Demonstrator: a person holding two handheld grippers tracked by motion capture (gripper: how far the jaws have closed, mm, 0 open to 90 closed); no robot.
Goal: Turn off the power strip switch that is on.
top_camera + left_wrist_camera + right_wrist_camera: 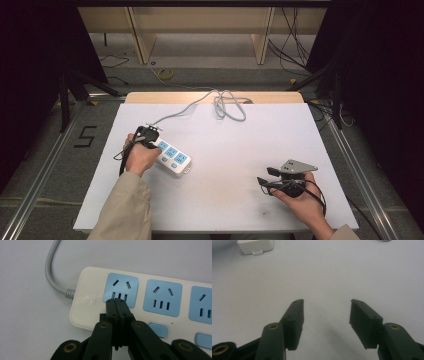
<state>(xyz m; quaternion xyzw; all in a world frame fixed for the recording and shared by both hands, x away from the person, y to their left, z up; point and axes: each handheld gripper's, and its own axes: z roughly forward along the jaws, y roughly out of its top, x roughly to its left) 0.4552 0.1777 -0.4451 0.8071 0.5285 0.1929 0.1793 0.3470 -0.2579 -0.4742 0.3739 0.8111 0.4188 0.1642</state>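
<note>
A white power strip (172, 158) with blue sockets lies left of the table's middle, and its grey cable (220, 105) runs to the far edge. My left gripper (148, 136) is shut with nothing between its jaws, its tips over the strip's cable end. In the left gripper view the closed tips (117, 302) rest at the lower edge of the first blue socket (121, 290). My right gripper (264, 178) stays near the front right of the table, jaws open and empty. In the right gripper view the open gripper (325, 308) looks over bare white table, with the strip's end (255, 246) far off.
The white table top (225, 165) has free room in the middle and at the right. The cable forms loose loops near the far edge. A wooden frame (200, 30) stands on the floor behind the table, with dark stands at both sides.
</note>
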